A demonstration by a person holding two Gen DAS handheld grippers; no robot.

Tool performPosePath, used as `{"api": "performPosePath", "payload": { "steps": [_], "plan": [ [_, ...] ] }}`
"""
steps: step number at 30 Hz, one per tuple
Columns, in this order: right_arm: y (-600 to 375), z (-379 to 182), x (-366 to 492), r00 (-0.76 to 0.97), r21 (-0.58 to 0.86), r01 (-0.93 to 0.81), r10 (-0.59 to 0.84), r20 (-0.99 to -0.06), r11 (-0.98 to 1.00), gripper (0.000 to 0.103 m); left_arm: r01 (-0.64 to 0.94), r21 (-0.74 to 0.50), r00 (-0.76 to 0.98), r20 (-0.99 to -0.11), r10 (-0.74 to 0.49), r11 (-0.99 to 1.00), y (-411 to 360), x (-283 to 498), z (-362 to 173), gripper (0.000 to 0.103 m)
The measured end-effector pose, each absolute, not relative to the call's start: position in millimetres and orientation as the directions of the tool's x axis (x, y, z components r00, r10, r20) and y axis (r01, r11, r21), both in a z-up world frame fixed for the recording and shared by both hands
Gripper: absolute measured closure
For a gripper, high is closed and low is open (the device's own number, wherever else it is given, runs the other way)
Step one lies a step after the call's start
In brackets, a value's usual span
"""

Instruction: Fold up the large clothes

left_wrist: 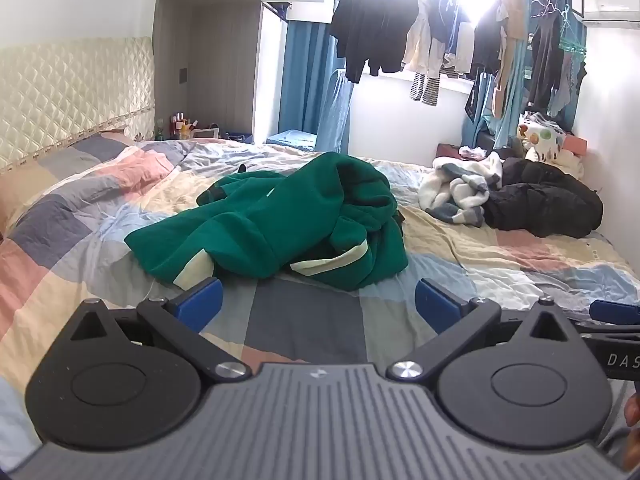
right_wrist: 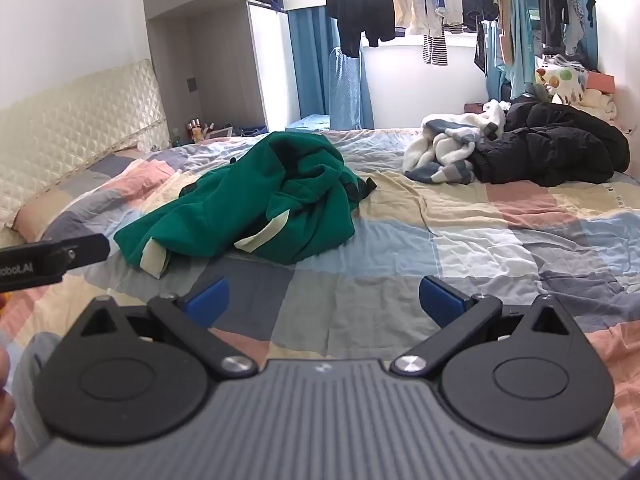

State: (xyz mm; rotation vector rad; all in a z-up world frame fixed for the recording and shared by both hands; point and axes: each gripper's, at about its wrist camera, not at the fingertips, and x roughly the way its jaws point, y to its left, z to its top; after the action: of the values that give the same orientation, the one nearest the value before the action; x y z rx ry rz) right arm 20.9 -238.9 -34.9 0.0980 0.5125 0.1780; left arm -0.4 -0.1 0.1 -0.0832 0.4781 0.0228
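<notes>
the green top (left_wrist: 272,224) lies in a messy heap near the middle of the bed (left_wrist: 304,320), a bit toward the headboard side. it is bunched up, with folds over folds, and pale stripes (left_wrist: 332,260) show on the parts close to the near edge of the bed. it looks soft and thick, like a warm sweater. it should bend any way you pull it and will not break. it is big, so it may feel a little heavy and will hang down and drag when lifted. one pinch will not spread it flat; i think it needs both grippers, one on each side. good spots to grab look like the striped ends near the front, since they stick out of the heap and are easy to reach. the cloth is not slippery, so a firm pinch on a thick fold should hold.

the left gripper (left_wrist: 318,304) is as wide as it goes and holds nothing. it hangs over the bed near the front edge, just short of the green top, and does not touch it. the right gripper (right_wrist: 324,300) is also wide with nothing in it, over the bed next to the left one and a little farther from the heap.

farther back, by the far corner of the bed, lie a white and grey blanket (left_wrist: 460,192) and a black coat (left_wrist: 544,204), touching each other. more clothes (left_wrist: 440,40) hang by the window.
</notes>
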Motion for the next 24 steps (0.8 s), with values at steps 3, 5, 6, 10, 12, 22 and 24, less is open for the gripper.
{"api": "performPosePath", "payload": {
  "steps": [3,5,6,10,12,22,24],
  "plan": [
    [-241,-32,20,0.859,0.135,-0.142,0.19,-0.475,0.981,0.0,-0.045,-0.077,0.888,-0.46,0.005,0.996,0,-1,1,0.0],
    [-239,-30,21,0.857,0.122,-0.143,0.185,-0.481,0.982,0.0,-0.048,-0.081,0.888,-0.46,0.005,0.996,-1,-2,1,0.0],
    [-236,-39,22,0.856,0.121,-0.142,0.183,-0.484,0.982,0.0,-0.051,-0.081,0.889,-0.458,0.008,0.995,-1,-2,2,0.0],
    [-236,-48,23,0.856,0.116,-0.139,0.178,-0.486,0.984,0.0,-0.051,-0.079,0.888,-0.46,0.009,0.996,-4,0,-4,0.0],
    [-235,-42,23,0.851,0.116,-0.137,0.176,-0.495,0.984,0.0,-0.049,-0.079,0.888,-0.46,0.007,0.996,-6,0,-5,0.0],
    [-239,-43,26,0.839,0.141,-0.13,0.185,-0.512,0.981,0.0,-0.047,-0.091,0.884,-0.468,-0.001,0.995,0,5,-8,0.0],
    [-239,-43,27,0.839,0.136,-0.127,0.18,-0.513,0.982,0.0,-0.051,-0.091,0.884,-0.468,0.002,0.995,-1,5,-9,0.0]
  ]
}}
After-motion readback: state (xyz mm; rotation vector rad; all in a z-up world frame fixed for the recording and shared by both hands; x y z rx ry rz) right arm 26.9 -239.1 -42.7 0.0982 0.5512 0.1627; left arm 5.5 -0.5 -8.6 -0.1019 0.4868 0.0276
